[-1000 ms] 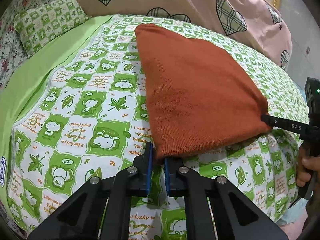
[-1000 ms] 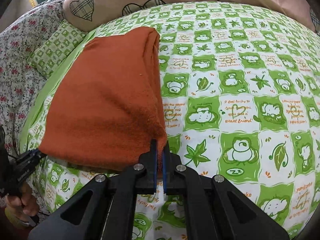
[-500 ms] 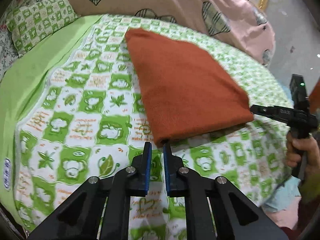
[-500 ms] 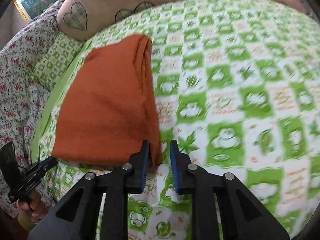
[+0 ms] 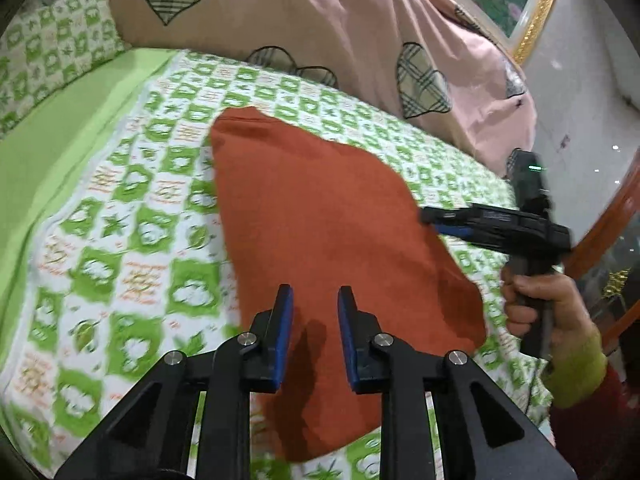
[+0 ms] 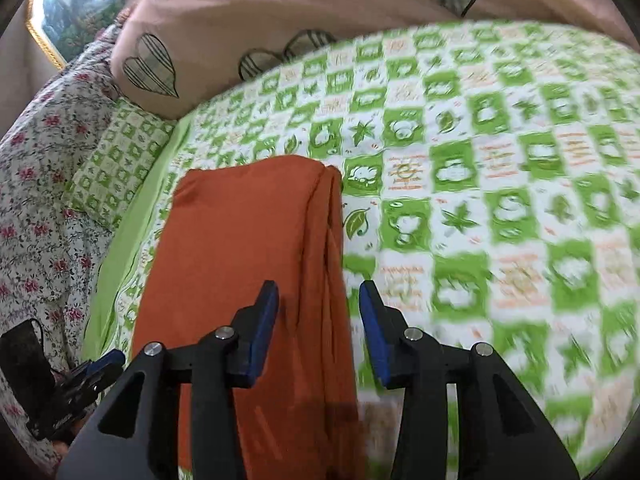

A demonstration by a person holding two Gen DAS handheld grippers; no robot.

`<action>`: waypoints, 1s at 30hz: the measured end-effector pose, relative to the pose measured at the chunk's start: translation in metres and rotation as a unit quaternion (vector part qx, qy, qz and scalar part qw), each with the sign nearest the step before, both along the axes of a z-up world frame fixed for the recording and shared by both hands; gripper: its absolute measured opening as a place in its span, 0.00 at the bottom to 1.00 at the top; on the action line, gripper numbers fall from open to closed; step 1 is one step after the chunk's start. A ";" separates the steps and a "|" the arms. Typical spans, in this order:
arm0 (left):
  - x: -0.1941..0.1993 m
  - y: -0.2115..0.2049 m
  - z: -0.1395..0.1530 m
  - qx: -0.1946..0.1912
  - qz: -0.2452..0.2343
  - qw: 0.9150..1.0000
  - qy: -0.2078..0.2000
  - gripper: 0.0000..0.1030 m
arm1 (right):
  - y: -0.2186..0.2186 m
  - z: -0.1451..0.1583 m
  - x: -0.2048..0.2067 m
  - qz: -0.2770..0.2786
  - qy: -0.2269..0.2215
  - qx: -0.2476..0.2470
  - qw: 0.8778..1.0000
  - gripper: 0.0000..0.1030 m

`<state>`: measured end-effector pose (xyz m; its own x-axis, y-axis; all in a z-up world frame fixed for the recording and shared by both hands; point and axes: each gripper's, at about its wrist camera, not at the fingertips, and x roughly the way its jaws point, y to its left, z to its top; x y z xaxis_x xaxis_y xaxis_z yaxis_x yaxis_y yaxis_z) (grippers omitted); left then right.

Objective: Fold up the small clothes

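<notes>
We have the rust-orange garment (image 5: 332,240) lying folded flat on the bed (image 5: 120,240), on the green-and-white checked cover, and it reads as a tidy, roughly rectangular stack. From the right wrist camera we see its right-hand edge (image 6: 328,248) showing several stacked layers, running straight up from the near edge; the top surface is smooth with only faint creases. From the left wrist camera the far corner looks slightly rounded, though the picture is blurred with motion.

Our left gripper (image 5: 314,316) sits above the near part of the cloth, jaws apart, nothing between them. Our right gripper (image 6: 318,312) is the same: jaws spread wide over the layered edge, not touching fabric as far as we can tell. The left camera also catches the right gripper side-on, held in the right hand (image 5: 544,304) just off the garment's right edge.

A second ago both pairs of jaws were pinched on the near corners of the cloth; half a second ago they had begun to part. Now both are fully released and lifted back, and the garment has stayed put. The pink heart-patterned quilt (image 5: 320,32) bunches at the far side of the bed.
</notes>
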<state>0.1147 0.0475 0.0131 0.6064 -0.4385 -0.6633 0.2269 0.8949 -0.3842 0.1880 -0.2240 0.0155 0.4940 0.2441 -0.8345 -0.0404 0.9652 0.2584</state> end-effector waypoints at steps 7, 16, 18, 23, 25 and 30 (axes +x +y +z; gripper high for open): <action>0.013 -0.020 -0.026 0.029 -0.032 0.999 0.026 0.20 | 0.012 -0.019 0.017 0.030 0.008 -0.057 0.998 0.10; -0.007 -0.015 -0.015 0.022 -0.033 0.999 0.014 0.21 | 0.009 0.014 -0.018 0.014 -0.032 -0.050 0.998 0.16; -0.018 -0.015 -0.014 0.016 -0.041 0.999 0.014 0.21 | 0.020 0.023 -0.037 0.041 -0.044 -0.028 0.998 0.16; -0.032 -0.015 -0.030 0.031 -0.043 0.998 0.032 0.21 | 0.036 0.005 -0.074 0.066 -0.020 -0.043 0.997 0.16; -0.033 -0.016 -0.040 0.031 -0.044 0.998 0.045 0.20 | 0.027 -0.014 -0.075 0.044 0.000 -0.073 0.996 0.11; -0.038 -0.021 -0.037 0.047 -0.036 0.998 0.038 0.20 | 0.007 -0.019 -0.071 0.018 -0.004 -0.033 0.999 0.01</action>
